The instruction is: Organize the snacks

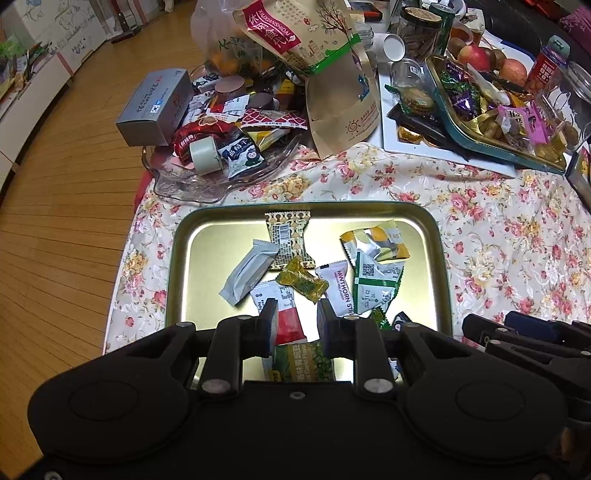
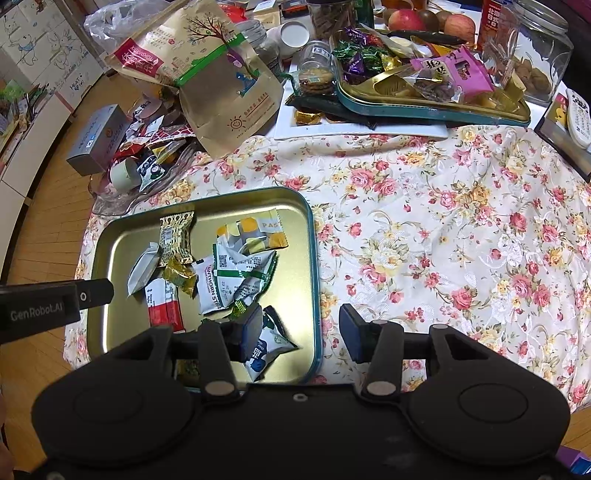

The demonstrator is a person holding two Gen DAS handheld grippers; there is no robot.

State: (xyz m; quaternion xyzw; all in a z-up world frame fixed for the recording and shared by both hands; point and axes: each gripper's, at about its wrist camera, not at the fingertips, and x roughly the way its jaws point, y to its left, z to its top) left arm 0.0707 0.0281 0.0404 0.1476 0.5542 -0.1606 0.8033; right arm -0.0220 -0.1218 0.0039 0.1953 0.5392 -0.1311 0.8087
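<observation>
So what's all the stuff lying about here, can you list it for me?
gold tin tray: one, gold with a teal rim, near the table's front edge
small snack packets: about ten, mixed colours, loose in the gold tin tray
glass dish: one, clear, behind the tray, piled with snacks
grey box: one, on the glass dish's pile
paper snack bags: two, tan, leaning behind the dish
second tin tray: one, teal and gold, far side, full of sweets
apples: two, red, at the back
clear jar: one, back right
tablecloth: one, floral
left gripper: black, jaws apart over the tray
right gripper: black, jaws apart at the tray's right edge
</observation>
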